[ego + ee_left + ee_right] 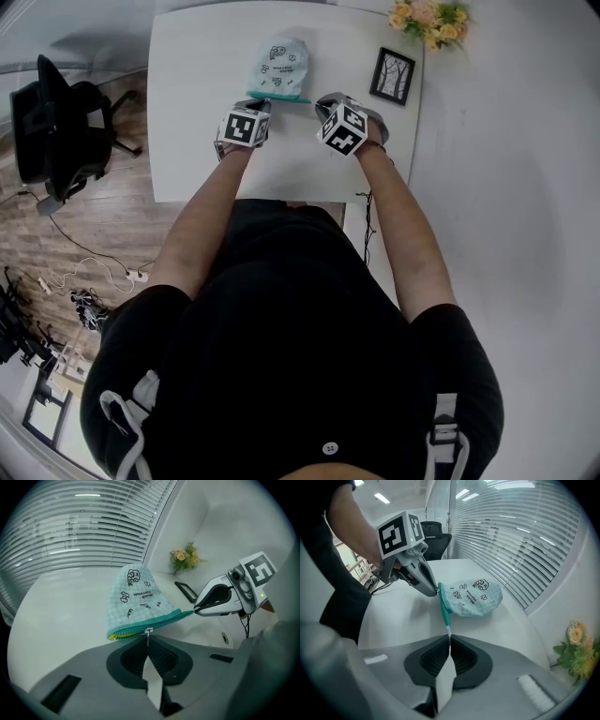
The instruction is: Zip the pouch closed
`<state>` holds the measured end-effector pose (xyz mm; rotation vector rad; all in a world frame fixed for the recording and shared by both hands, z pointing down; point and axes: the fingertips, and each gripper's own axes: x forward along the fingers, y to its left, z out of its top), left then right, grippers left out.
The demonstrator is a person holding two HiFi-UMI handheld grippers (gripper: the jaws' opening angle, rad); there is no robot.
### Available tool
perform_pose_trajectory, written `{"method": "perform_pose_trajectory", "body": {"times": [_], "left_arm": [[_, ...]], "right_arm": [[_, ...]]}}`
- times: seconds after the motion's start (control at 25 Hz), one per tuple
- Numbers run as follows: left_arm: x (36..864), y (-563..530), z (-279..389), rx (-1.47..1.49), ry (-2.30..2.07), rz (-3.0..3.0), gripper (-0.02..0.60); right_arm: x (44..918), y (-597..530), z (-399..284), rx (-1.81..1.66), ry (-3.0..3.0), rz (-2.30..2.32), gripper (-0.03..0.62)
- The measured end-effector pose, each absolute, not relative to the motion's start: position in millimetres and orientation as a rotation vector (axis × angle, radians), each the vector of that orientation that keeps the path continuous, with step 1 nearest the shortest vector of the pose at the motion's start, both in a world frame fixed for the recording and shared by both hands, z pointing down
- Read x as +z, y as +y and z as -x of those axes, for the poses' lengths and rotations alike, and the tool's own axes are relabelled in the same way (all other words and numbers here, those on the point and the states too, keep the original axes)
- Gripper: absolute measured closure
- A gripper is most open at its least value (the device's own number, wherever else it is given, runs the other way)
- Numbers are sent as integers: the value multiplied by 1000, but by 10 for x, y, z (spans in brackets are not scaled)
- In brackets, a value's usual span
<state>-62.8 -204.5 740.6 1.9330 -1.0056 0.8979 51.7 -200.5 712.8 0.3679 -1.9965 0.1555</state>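
- A white table (206,56) is carrying everything; slatted blinds (84,527) are running along the wall beyond its far edge.
- The pouch (279,66) is lying near the middle of the far edge, its teal zipper band (154,623) facing the person.
- The left gripper (148,644) is clenching the zipper pull (148,631), partway along that band.
- The right gripper (449,644) is pinching the band's right end.
- A framed picture (392,75) is lying near the far right corner, flowers (429,21) just beyond it.
- The near edge and left half are lying bare.
- An office chair (56,122) and cables (84,272) are sitting on the wood floor (103,206), left of the table.
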Motion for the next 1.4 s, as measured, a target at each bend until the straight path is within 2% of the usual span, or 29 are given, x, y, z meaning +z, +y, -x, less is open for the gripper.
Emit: {"method": "perform_pose_trajectory", "body": {"times": [0.48,0.88,1.16,1.4], "left_arm": [[7462,-2076,900,929,-1062,-1887,572],[7562,-1979,875,1025,-1065,-1888,569],[7627,-1825,911,1064,-1050,-1895,526],[7534,-1698,1041,1045,-1068,-1890,491]], "right_arm": [[7166,-2108,-720,181,-1984,-406,577],[7298,-1996,-785,194,-1966,-415,582],[7412,-1918,-868,188,-1942,-405,579],[7445,-1826,-905,217,-1925,-385,503]]}}
